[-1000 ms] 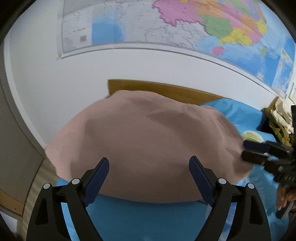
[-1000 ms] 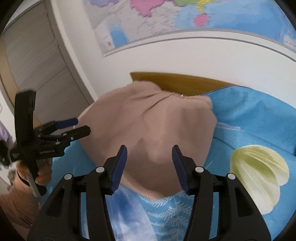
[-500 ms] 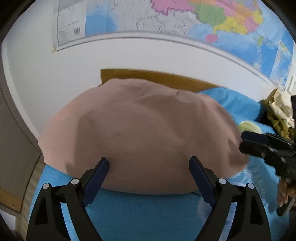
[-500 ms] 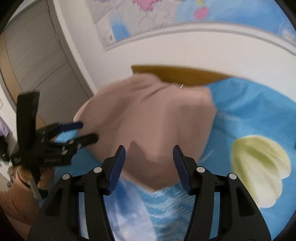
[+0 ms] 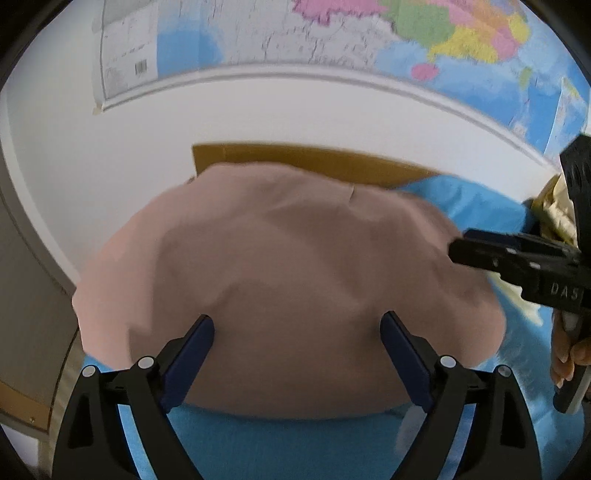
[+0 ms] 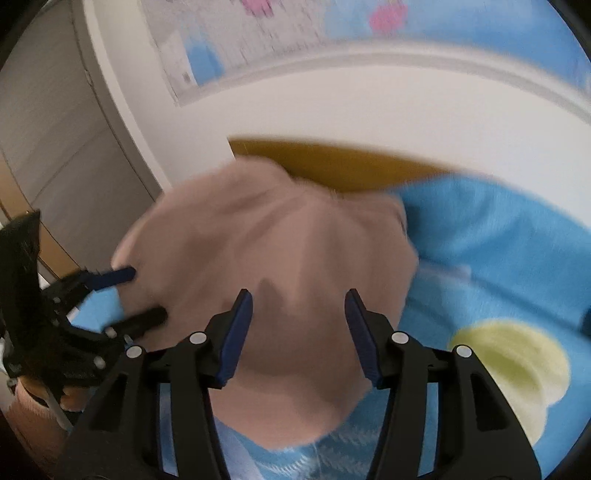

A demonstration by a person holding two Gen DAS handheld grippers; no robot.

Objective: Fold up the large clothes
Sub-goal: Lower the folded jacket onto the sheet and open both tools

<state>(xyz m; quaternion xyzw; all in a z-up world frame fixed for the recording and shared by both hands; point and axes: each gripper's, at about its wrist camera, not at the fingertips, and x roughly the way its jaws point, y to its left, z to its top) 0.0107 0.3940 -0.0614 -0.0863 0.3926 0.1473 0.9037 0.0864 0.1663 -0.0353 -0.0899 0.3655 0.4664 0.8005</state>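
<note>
Blue patterned bedding (image 5: 280, 446) covers the bed across the lower part of both views, with a wooden headboard (image 5: 317, 158) and a white wall behind it, and a colourful map (image 5: 369, 33) along the top of the frame. At the centre of each view lies the pink-beige garment (image 5: 288, 280), spread in a rounded heap on the bedding with its far edge against the headboard. Low in its own view, the left gripper (image 5: 297, 343) has its jaws spread wide, nothing between them, hovering at the garment's near edge. Likewise the right gripper (image 6: 299, 332) shows parted, empty jaws over the cloth; it also enters the right edge of the left view. No container is visible
</note>
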